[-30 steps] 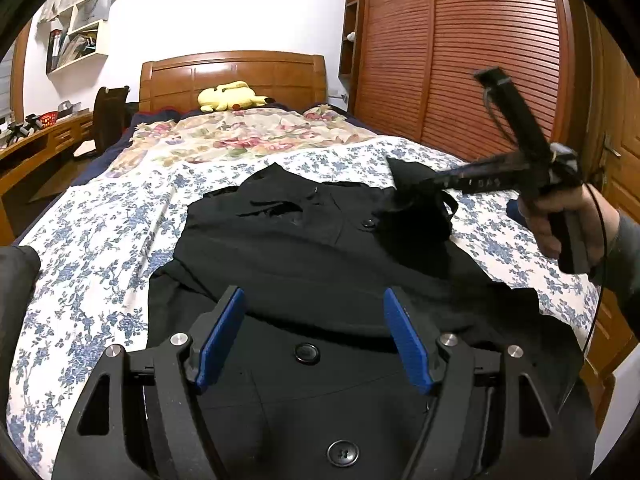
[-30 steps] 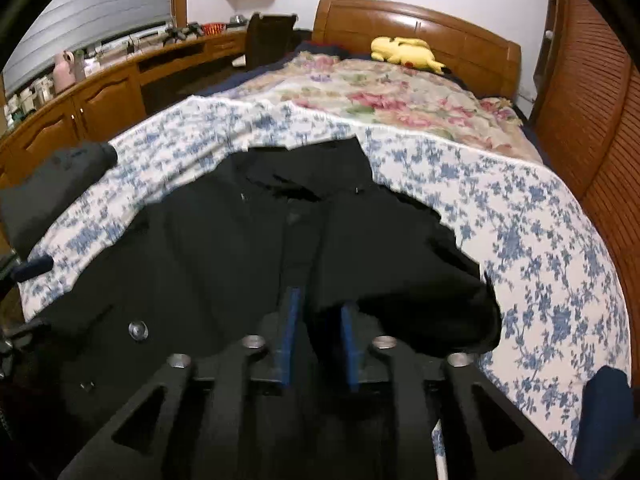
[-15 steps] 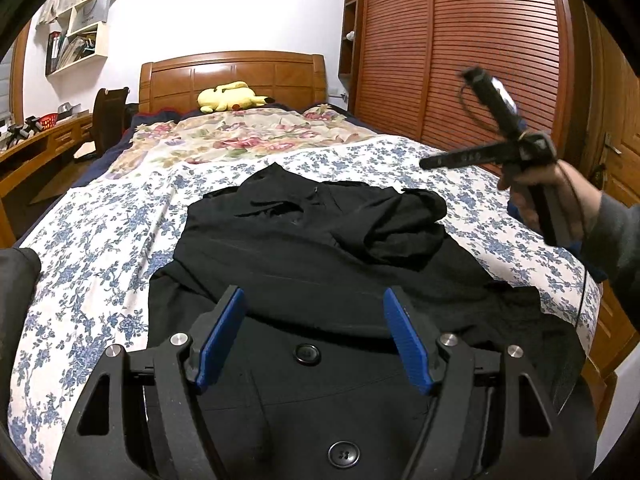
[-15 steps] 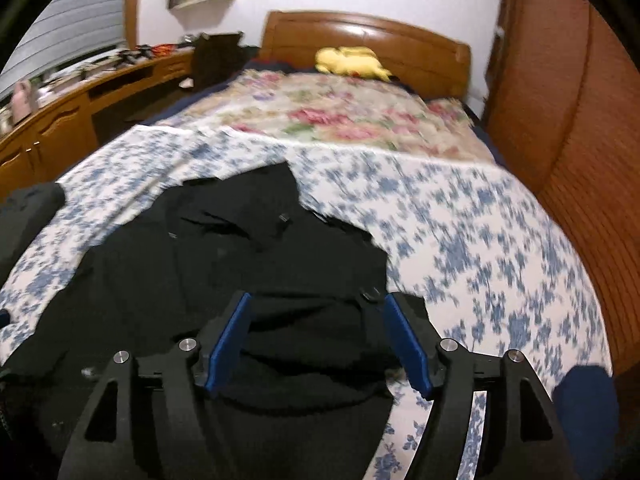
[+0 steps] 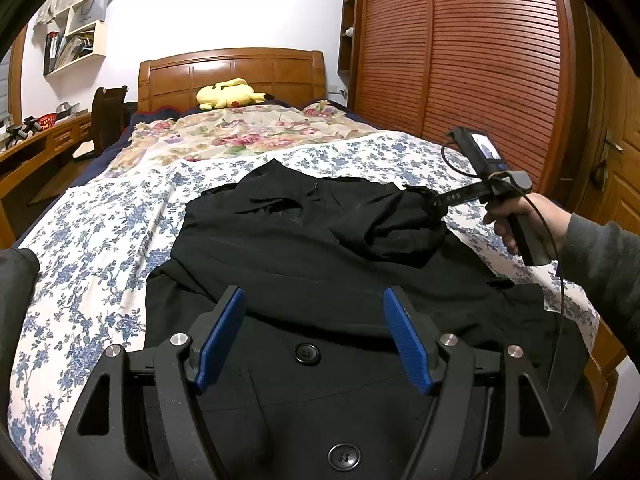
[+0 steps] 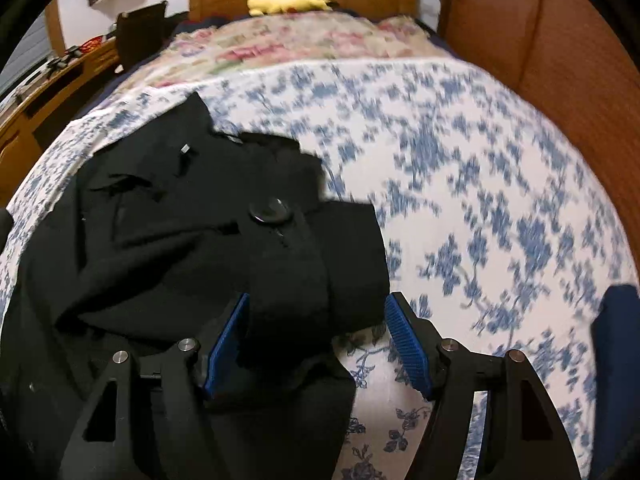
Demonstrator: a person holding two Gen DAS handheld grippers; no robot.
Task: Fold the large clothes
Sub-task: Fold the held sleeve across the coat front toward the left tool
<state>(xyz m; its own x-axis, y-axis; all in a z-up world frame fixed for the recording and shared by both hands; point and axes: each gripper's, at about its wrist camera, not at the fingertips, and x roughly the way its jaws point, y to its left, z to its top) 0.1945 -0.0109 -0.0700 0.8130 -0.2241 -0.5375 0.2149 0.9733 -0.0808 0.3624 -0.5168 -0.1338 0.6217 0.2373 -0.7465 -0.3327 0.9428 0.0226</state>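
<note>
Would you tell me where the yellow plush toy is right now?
The yellow plush toy lies at the head of the bed, against the wooden headboard, far beyond the black coat.

White wall, wooden headboard, louvred wardrobe, wall shelves
</note>
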